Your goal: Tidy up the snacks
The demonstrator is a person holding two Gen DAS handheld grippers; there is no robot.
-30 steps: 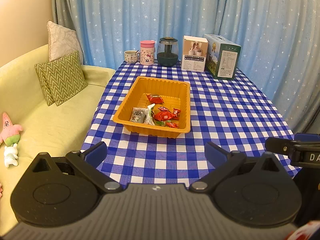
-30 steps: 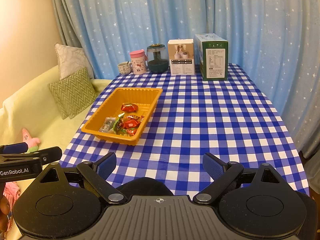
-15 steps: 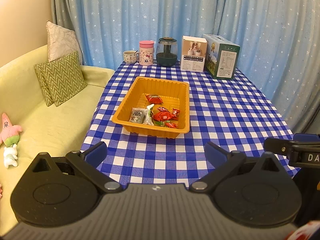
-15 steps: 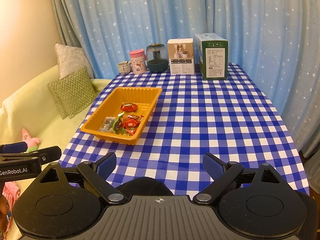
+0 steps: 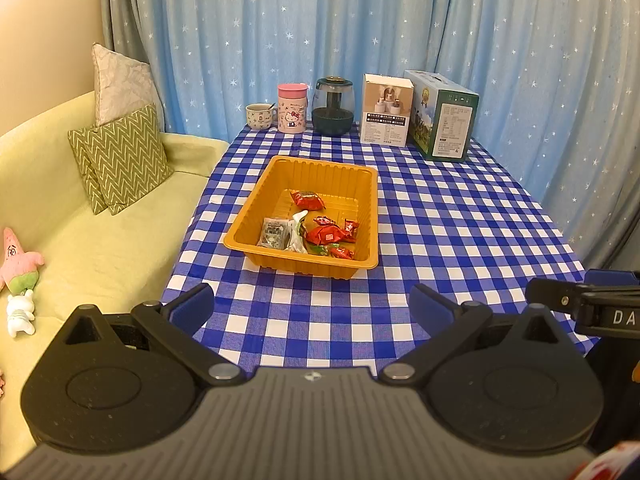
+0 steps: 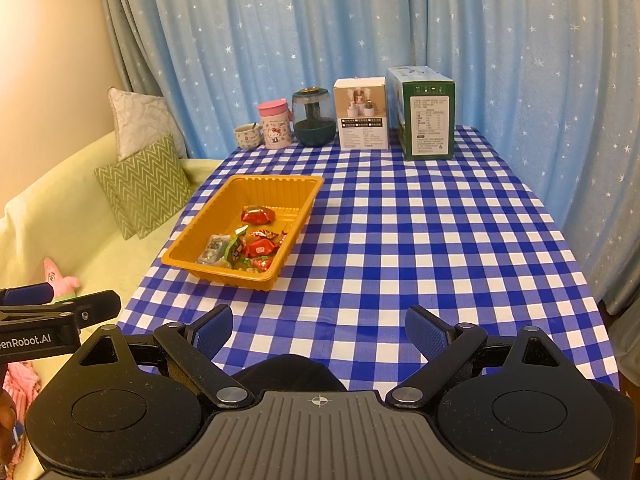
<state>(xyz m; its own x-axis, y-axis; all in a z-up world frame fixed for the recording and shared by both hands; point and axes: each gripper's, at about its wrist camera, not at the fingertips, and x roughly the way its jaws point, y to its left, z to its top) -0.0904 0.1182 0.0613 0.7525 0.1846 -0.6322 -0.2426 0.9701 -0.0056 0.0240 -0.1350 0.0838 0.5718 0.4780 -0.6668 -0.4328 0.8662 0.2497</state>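
An orange tray [image 5: 320,168] [image 6: 276,179] sits on the left half of the blue-checked table [image 5: 460,232] [image 6: 420,240]. Inside it lie several wrapped snacks: red packets [image 5: 325,235] [image 6: 258,247], one red packet farther back [image 5: 307,199] [image 6: 257,214], a grey packet [image 5: 274,232] [image 6: 213,249] and a green-white one [image 5: 298,232]. My left gripper [image 5: 312,308] hovers open over the near table edge, well short of the tray, nothing between its fingers. My right gripper [image 6: 319,330] is open too, over the near edge to the tray's right. Each gripper shows at the other view's side.
Along the far table edge stand a cup [image 5: 260,116], a pink tumbler [image 5: 293,108], a dark glass jar [image 5: 334,106], a white box [image 5: 386,110] and a green box [image 5: 444,120]. A yellow-green sofa [image 5: 80,240] with cushions and plush toys lies left. Blue curtains hang behind.
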